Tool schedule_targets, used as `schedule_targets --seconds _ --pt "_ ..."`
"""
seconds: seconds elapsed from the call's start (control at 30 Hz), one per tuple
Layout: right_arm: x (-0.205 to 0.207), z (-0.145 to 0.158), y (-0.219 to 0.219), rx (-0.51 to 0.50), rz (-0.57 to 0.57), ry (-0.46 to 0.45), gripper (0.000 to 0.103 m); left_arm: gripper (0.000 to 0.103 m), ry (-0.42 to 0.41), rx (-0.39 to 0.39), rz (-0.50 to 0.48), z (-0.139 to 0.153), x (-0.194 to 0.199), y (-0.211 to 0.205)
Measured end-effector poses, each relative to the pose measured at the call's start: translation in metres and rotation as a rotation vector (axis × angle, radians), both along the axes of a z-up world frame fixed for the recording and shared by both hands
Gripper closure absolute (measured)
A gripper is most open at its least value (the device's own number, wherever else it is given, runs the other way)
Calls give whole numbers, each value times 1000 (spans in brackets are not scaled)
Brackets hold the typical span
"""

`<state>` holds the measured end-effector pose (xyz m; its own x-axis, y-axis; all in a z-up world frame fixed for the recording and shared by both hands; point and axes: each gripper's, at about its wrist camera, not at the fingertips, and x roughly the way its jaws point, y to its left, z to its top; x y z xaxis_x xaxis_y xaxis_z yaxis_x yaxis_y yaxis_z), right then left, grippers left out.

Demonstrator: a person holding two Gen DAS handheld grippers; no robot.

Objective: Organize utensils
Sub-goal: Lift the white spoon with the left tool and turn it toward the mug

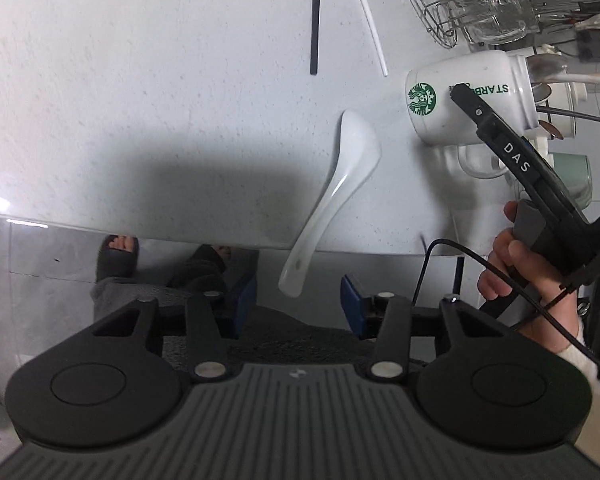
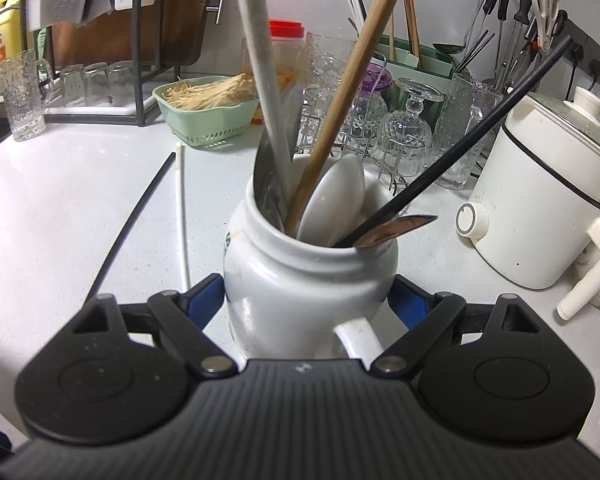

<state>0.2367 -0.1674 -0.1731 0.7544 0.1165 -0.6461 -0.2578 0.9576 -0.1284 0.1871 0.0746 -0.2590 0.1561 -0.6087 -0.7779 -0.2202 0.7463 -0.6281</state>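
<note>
A white ceramic spoon [image 1: 346, 168] lies on the white counter [image 1: 140, 80], its handle sticking out over the near edge. My left gripper [image 1: 299, 300] is open, and the handle's tip sits between the blue pads without touching them. My right gripper [image 2: 306, 300] is shut on a white Starbucks mug [image 2: 308, 276], a pad on each side. Several utensils stand in the mug: a wooden chopstick [image 2: 352, 92], a black chopstick [image 2: 460, 140], a white spoon [image 2: 332, 196] and metal spoons. The left wrist view shows the mug [image 1: 464, 96] with a right gripper finger [image 1: 466, 100] against it.
A black chopstick [image 1: 314, 20] and a white chopstick [image 1: 368, 20] lie loose on the counter. A wire rack of glasses [image 2: 380, 120], a green basket [image 2: 208, 116] and a white electric pot [image 2: 540, 208] stand behind the mug. A person's feet [image 1: 118, 256] show below the counter edge.
</note>
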Motion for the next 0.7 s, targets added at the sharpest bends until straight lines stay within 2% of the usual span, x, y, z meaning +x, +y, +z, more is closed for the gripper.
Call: schedule_targets --seconds 0.17,0.27,0.3,0.43,0.7 --pt "-1 0 -1 6 1 3 13 65 6 5 25 -8 2 1" --pt "-2 0 -1 5 0 1 13 78 10 -5 34 -12 2 5" --pt "-2 0 -1 5 1 1 13 85 6 -20 42 -12 2 6" --pt "-2 1 -1 2 5 3 13 94 -8 -41 41 -11 0 5" --pt "-3 0 0 -2 10 -1 13 95 12 -77 39 -18 -3 -2"
